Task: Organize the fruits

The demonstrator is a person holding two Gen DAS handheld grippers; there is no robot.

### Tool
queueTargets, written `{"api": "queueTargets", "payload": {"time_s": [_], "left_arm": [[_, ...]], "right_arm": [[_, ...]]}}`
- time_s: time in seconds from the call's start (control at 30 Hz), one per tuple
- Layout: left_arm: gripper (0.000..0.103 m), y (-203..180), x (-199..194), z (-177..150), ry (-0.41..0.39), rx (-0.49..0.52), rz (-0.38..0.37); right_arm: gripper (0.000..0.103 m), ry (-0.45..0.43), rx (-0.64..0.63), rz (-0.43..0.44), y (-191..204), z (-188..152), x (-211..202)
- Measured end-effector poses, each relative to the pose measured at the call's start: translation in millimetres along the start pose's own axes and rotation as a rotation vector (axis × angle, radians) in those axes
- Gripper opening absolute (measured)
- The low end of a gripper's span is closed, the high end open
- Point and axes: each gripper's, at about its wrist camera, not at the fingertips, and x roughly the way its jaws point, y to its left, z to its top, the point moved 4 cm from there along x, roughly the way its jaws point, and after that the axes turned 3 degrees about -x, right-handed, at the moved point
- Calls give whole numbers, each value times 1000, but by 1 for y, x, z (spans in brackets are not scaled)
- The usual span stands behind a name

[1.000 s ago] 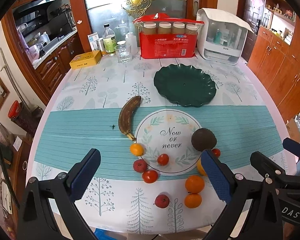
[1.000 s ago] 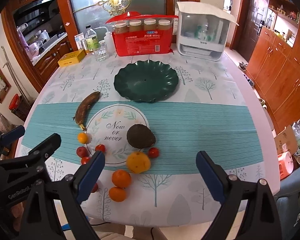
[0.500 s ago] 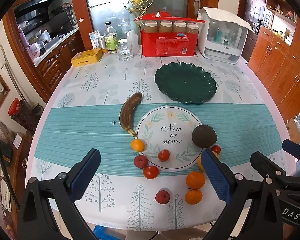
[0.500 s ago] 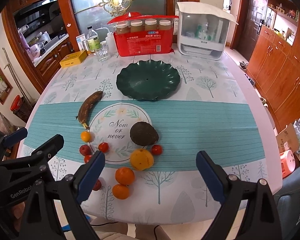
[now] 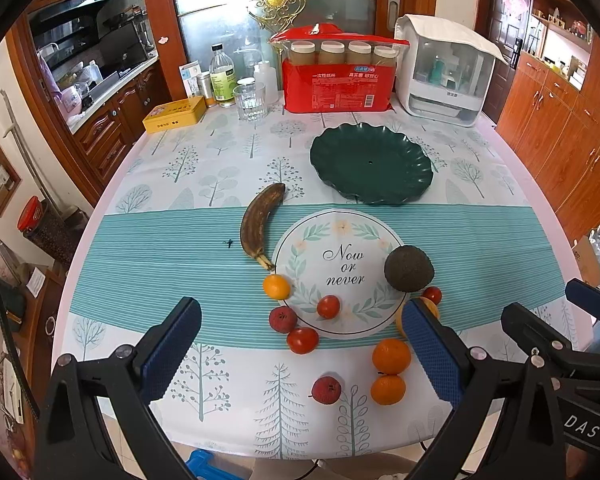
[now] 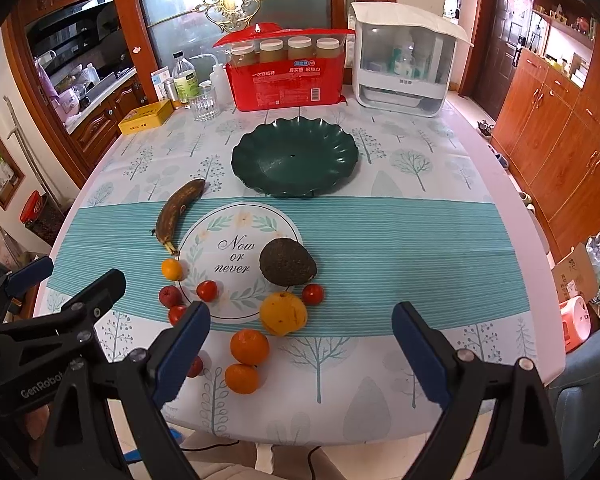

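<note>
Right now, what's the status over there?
Both grippers, left and right, open, holding nothing. Green plate bare. Fruits, banana included, loose on the tablecloth. Nothing blocking.

Colours and patterns on the table

A white tablecloth printed with pale teal trees and crossed by a teal striped band was seen; at 12 o'clock a dark green plate, at 10 o'clock a brown-black banana. A dark olive avocado, orange tangerines and red tomatoes were noted; blue pads were borne on black grippers.
</note>
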Motion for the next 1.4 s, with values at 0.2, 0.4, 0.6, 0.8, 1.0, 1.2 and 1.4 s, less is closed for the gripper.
{"api": "queueTargets", "payload": {"time_s": [0.2,0.4,0.6,0.8,1.0,1.2,1.4], "left_arm": [[100,0,0,0,-1,-1,1],[100,1,-1,-3,-1,-2,4],[100,1,-4,-4,-1,-8,11],[100,0,-5,-3,1,-26,17],[100,-2,-4,-5,8,-41,28],[100,2,6,-5,27,-49,43],[100,24,37,7,66,-93,53]], "right_arm": [[93,-1,1,1,0,0,-1],[93,1,0,5,0,-1,-1],[93,-2,-4,11,-1,1,0],[93,-1,-14,32,-5,5,3],[93,0,-20,53,-10,8,8],[93,8,-25,65,-9,13,16],[93,56,-2,48,-14,18,40]]}}
